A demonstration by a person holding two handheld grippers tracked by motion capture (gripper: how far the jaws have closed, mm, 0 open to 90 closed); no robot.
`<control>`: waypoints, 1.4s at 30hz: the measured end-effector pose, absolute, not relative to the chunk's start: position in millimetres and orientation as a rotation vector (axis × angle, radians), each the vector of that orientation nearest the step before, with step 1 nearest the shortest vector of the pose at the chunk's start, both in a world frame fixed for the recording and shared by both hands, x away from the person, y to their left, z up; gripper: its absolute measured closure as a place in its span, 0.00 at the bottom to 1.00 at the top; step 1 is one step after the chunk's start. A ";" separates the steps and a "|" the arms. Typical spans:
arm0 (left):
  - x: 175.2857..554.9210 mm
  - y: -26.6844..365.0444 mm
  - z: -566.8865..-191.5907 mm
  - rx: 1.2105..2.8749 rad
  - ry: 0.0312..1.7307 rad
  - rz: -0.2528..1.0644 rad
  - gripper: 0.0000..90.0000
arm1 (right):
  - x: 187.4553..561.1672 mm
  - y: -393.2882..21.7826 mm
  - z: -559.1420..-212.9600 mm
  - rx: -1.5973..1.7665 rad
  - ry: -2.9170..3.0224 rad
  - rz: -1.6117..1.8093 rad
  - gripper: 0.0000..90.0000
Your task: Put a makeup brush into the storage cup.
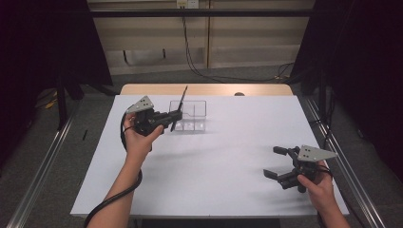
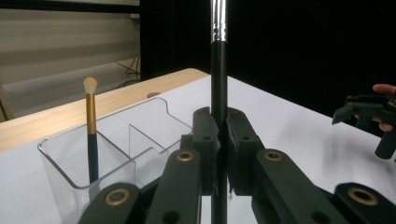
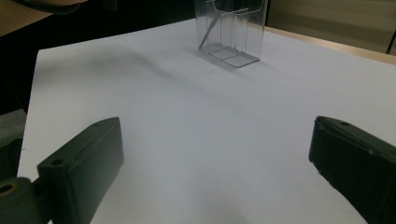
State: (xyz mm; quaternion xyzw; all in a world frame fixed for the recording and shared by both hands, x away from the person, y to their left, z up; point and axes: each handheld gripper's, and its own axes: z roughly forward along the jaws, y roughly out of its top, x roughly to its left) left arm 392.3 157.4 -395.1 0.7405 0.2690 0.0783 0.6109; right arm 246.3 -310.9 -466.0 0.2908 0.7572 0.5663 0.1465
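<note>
My left gripper (image 1: 174, 116) is shut on the black handle of a makeup brush (image 1: 180, 105), which stands nearly upright just left of a clear divided organizer (image 1: 196, 110). In the left gripper view the jaws (image 2: 219, 128) pinch the handle (image 2: 218, 70) below its silver ferrule. A gold-and-dark brush (image 2: 91, 130) with a pale tip stands in a compartment of the organizer (image 2: 140, 116). My right gripper (image 1: 271, 161) rests open near the table's right front, nothing between its jaws (image 3: 215, 154). From there the organizer (image 3: 232, 32) lies far ahead.
A white sheet (image 1: 214, 166) covers the table, with a wooden strip (image 1: 204, 89) along its far edge. Dark curtains stand at both sides and cables run on the floor behind. A wide bare stretch of sheet lies between the two grippers.
</note>
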 end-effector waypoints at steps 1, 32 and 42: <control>392.9 157.5 -394.9 1.708 0.619 0.181 0.93 | 246.3 -310.5 -466.6 0.837 2.180 1.631 0.03; 411.7 157.4 -383.7 1.650 0.645 0.234 0.93 | 240.9 -311.3 -468.9 0.840 2.168 1.610 0.03; 418.1 157.0 -382.7 1.623 0.660 0.235 0.93 | 240.4 -312.4 -467.9 0.833 2.168 1.607 0.03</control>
